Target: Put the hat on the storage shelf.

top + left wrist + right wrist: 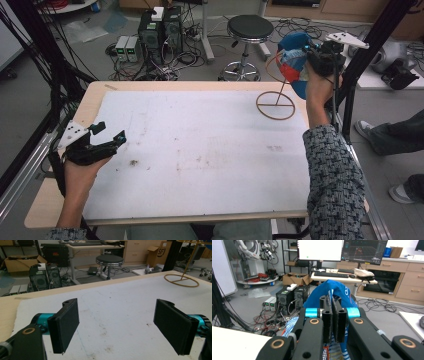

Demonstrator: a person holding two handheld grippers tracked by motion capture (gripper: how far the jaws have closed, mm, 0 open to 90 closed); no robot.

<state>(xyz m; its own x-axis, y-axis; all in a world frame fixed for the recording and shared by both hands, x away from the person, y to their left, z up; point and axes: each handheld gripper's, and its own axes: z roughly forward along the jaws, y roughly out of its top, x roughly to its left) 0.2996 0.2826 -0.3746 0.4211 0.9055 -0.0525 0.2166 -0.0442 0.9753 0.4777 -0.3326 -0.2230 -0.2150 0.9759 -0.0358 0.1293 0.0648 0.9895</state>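
The right hand-held gripper point(311, 54) is pinching the blue bag point(294, 60) above the wire stand point(276, 104); keeping it clamped while hooking seems wise; the left hand-held gripper point(109, 134) is idling apart, well away

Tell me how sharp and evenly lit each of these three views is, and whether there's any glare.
High view: soft and low in detail, evenly lit, with only faint shadows on the white mat. Left gripper view: the jaws are fairly sharp, the stool behind softer, light flat. Right gripper view: the white monitor is blown out, the blue bag is clear.
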